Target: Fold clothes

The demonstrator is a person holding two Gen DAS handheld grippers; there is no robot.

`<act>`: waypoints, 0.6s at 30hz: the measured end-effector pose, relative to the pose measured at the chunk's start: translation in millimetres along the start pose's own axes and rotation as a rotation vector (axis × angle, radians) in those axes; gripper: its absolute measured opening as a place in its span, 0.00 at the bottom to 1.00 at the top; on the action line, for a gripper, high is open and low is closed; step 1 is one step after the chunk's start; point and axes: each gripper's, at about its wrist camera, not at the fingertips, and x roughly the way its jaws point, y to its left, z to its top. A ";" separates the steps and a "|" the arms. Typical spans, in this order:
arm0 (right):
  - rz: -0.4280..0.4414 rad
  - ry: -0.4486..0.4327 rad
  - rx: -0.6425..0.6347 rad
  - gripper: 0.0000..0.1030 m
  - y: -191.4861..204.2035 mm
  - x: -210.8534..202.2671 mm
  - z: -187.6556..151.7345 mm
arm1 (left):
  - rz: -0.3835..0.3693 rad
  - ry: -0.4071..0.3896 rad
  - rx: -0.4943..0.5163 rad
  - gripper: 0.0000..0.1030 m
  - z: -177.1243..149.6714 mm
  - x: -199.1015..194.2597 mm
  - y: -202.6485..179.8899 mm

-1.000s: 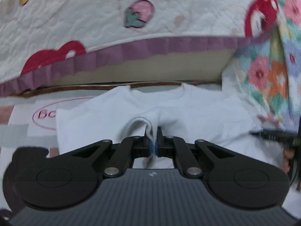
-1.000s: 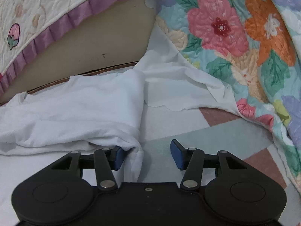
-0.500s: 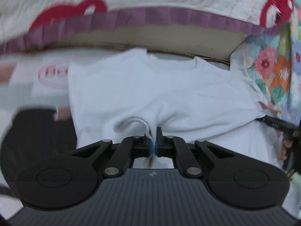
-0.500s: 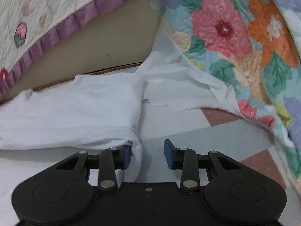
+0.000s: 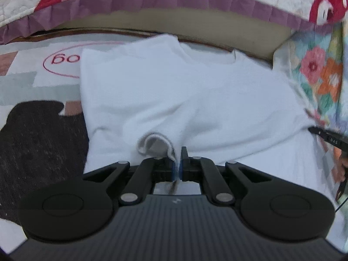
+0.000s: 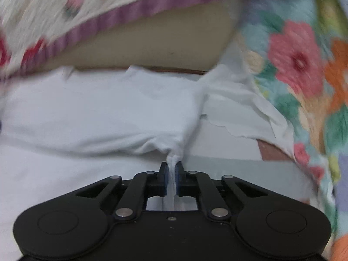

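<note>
Shirt (image 5: 184, 91), white, spread on our patterned mat (image 5: 26, 82) against the bed's (image 5: 195, 28) edge; left tool (image 5: 178, 169) clenched on its folded hem, right tool (image 6: 171, 171) clenched on another bunched edge.

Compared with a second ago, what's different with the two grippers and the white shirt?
The right gripper closed its fingers on the white shirt at its folded edge. The left gripper stayed shut on the shirt's bunched fabric and moved closer over it.
</note>
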 end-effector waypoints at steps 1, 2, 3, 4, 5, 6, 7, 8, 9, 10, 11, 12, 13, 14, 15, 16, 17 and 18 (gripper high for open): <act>0.013 -0.013 0.099 0.05 -12.2 -2.1 -2.3 | -0.014 -0.006 -0.010 0.03 1.4 -1.6 1.3; 0.027 -0.027 0.198 0.05 -24.5 -4.2 -4.6 | -0.025 -0.003 -0.012 0.03 1.0 -1.7 0.5; 0.038 -0.032 0.280 0.05 -35.0 -4.3 -7.6 | -0.029 0.009 -0.008 0.03 0.5 -0.1 0.0; 0.044 -0.016 0.321 0.05 -41.3 0.1 -12.5 | -0.021 0.030 0.008 0.03 -0.6 3.6 -2.3; 0.048 0.001 0.348 0.05 -45.8 4.7 -16.6 | -0.007 0.048 0.029 0.03 -1.7 6.7 -4.9; 0.049 0.010 0.346 0.05 -45.6 7.6 -18.4 | 0.001 0.059 0.048 0.03 -2.8 8.7 -6.8; 0.049 0.002 0.354 0.05 -44.7 6.3 -18.4 | -0.001 0.064 0.051 0.03 -3.2 8.1 -6.8; 0.049 -0.007 0.361 0.05 -43.8 5.1 -18.4 | -0.010 0.068 0.039 0.03 -3.0 6.1 -5.8; 0.050 -0.016 0.369 0.05 -42.9 3.8 -18.4 | -0.028 0.068 0.014 0.03 -2.1 3.2 -4.3; 0.050 -0.025 0.376 0.05 -41.9 2.5 -18.4 | -0.053 0.064 -0.025 0.03 -1.3 0.0 -0.7; 0.050 -0.030 0.381 0.05 -41.4 1.8 -18.7 | -0.067 0.062 -0.054 0.03 -0.8 -1.3 3.4; 0.048 -0.028 0.381 0.05 -42.1 2.2 -19.8 | -0.069 0.064 -0.084 0.03 -1.3 -0.8 8.6; 0.047 -0.023 0.386 0.05 -43.6 2.8 -20.9 | -0.070 0.065 -0.114 0.03 -1.9 -0.2 13.7; 0.046 -0.017 0.390 0.05 -45.1 3.4 -22.0 | -0.048 0.069 -0.149 0.04 -3.2 1.0 18.4; 0.044 -0.012 0.394 0.05 -46.7 3.9 -23.1 | -0.031 0.075 -0.161 0.04 -5.0 1.3 20.6; 0.044 -0.007 0.403 0.06 -48.3 4.2 -23.9 | -0.015 0.080 -0.171 0.04 -6.9 1.5 22.7; 0.044 -0.006 0.421 0.06 -50.0 3.7 -24.1 | -0.016 0.072 -0.173 0.04 -8.0 -1.4 22.1; 0.044 -0.004 0.439 0.06 -51.4 3.3 -24.2 | -0.017 0.067 -0.171 0.04 -9.0 -4.9 21.1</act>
